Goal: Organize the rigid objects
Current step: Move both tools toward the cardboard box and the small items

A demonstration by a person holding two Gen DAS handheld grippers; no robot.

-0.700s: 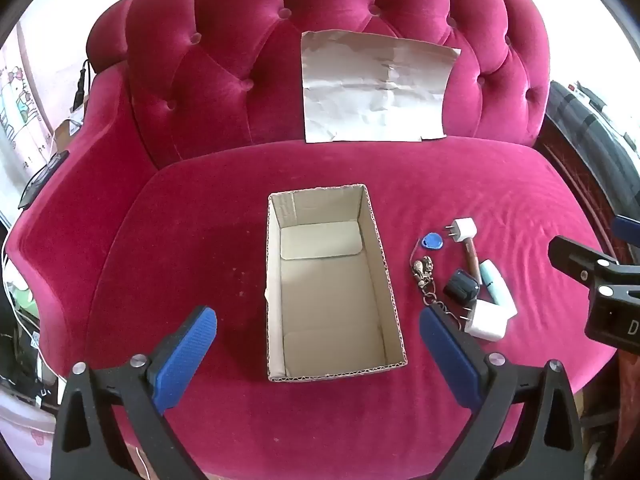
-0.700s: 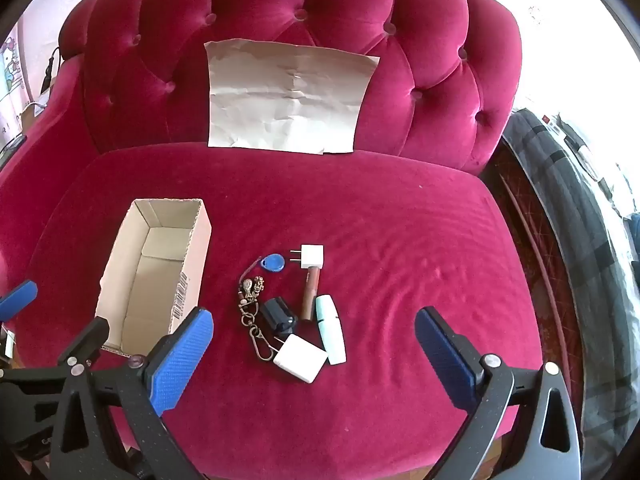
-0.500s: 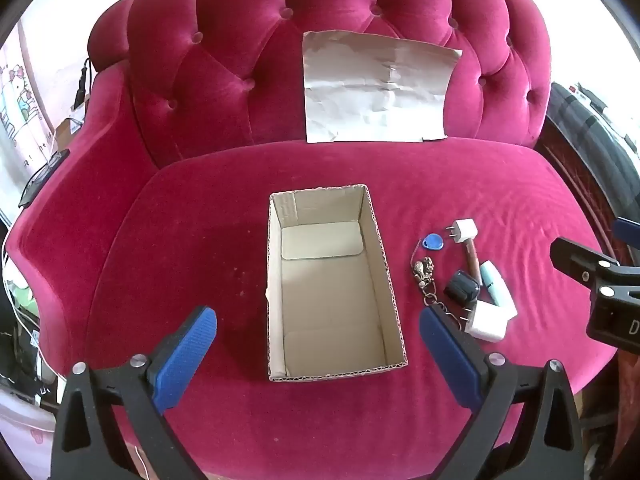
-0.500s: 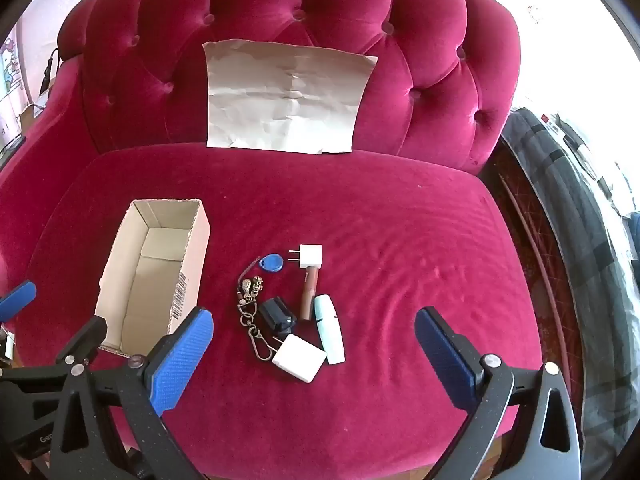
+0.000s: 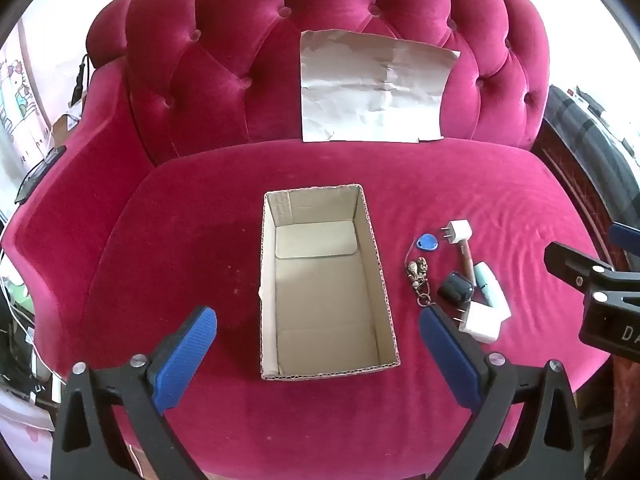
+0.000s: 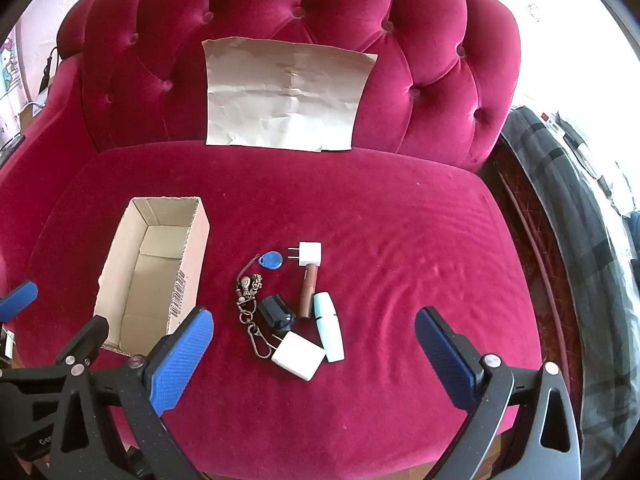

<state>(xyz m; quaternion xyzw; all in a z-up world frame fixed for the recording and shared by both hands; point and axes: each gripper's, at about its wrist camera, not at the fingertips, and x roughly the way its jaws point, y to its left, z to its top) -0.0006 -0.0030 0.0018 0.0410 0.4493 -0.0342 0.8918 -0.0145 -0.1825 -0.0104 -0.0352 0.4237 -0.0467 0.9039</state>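
Small items being readied for sorting into a cardboard box (image 5: 320, 280) on a red sofa (image 6: 400, 220).

Both grippers are being held wide open and empty. The pile, from small plug (image 6: 310, 253) to large charger (image 6: 298, 355), is being framed just ahead of the right gripper (image 6: 314, 346), its long axis running away from it; the left gripper (image 5: 318, 344) is being aimed at the box. Only the left view is showing the box floor bare.

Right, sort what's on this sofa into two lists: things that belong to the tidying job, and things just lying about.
Belongs to the job:
cardboard box, empty
blue key fob
small white plug
brown tube
keychain
black case
mint tube
large white charger

Just lying about:
creased paper sheet against the backrest
plaid blanket beside the sofa
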